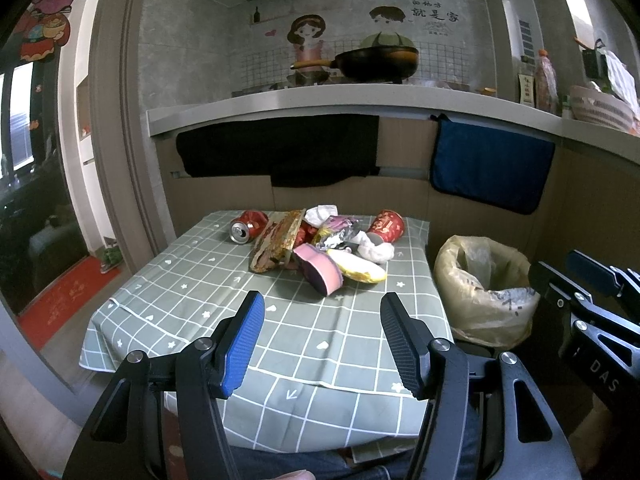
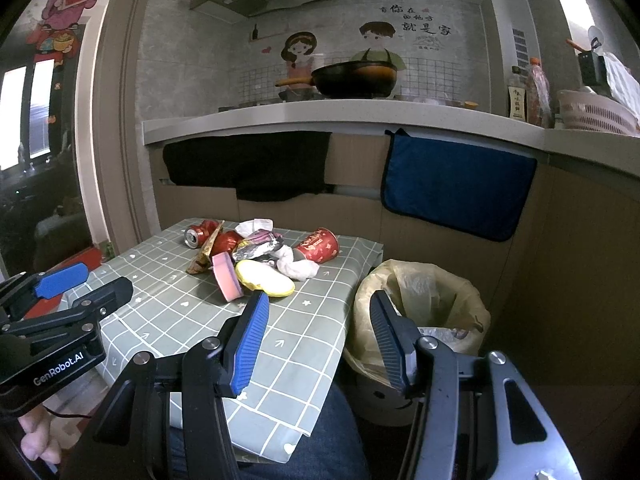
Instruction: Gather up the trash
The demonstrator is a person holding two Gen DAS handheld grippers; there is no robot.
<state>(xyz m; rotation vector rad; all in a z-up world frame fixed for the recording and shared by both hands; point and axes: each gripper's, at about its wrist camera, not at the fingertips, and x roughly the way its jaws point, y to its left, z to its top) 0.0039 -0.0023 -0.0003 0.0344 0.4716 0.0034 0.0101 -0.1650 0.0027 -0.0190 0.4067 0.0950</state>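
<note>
left wrist view: the left gripper [image 1: 322, 344] hangs over the near part of the table [image 1: 200, 280] with its two ribbed fingers spread apart and nothing between them. the table carries a grey-green cloth with a white grid. the trash pile [image 1: 316, 246] lies at the far end of it: one crushed red can [image 1: 246, 226] on its side, one flat gold-brown wrapper [image 1: 276, 246], one pink sponge [image 1: 320, 272], one yellow packet [image 1: 358, 270], crumpled foil and white paper, and one red paper cup [image 1: 386, 226] tipped over. one round bin [image 1: 486, 292] lined with a translucent yellowish bag stands just beside the table, with crumpled pale material inside. right wrist view: the right gripper [image 2: 318, 338] has its jaws wide and empty, between the table edge and the bin.
</note>
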